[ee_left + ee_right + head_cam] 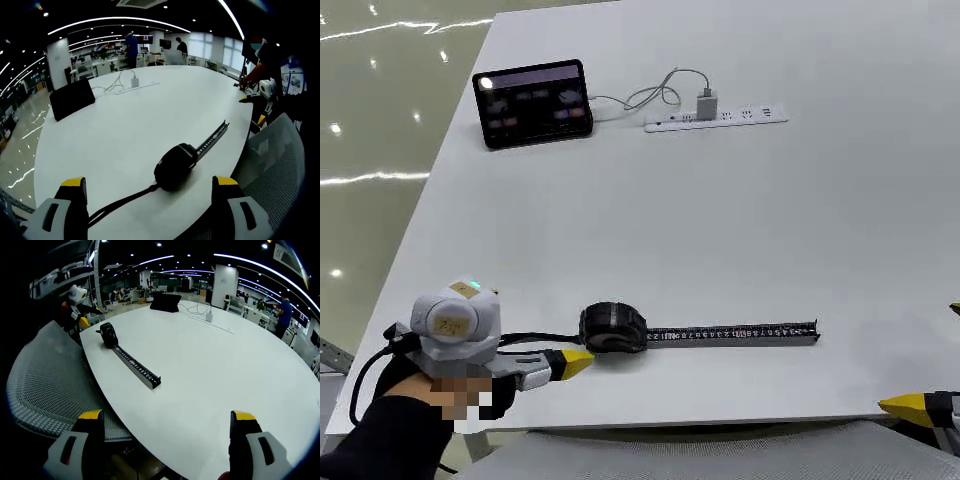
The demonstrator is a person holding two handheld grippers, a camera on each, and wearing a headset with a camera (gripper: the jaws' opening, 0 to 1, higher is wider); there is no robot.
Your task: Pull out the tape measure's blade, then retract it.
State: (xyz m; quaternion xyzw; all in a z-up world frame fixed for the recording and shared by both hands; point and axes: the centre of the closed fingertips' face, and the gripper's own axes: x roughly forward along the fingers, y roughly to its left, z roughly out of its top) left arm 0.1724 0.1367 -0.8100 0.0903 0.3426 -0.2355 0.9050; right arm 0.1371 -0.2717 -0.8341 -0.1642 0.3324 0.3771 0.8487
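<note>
The black tape measure (613, 327) lies near the front edge of the white table (720, 220). Its blade (735, 333) is pulled out to the right and lies flat on the top. My left gripper (565, 362) is open just left of the case, one yellow fingertip close to it. In the left gripper view the case (174, 166) sits ahead of the open left gripper (150, 182), untouched, with its black strap (120, 205) trailing back between the jaws. My right gripper (930, 357) hangs open off the table's front right, well beyond the blade's tip (155, 382).
A dark tablet (532, 103) stands at the back left. Beside it lie a white power strip (720, 117) and a plugged-in charger (706, 103) with a cable. A grey mesh chair (720, 455) sits under the front edge. People stand far off (131, 47).
</note>
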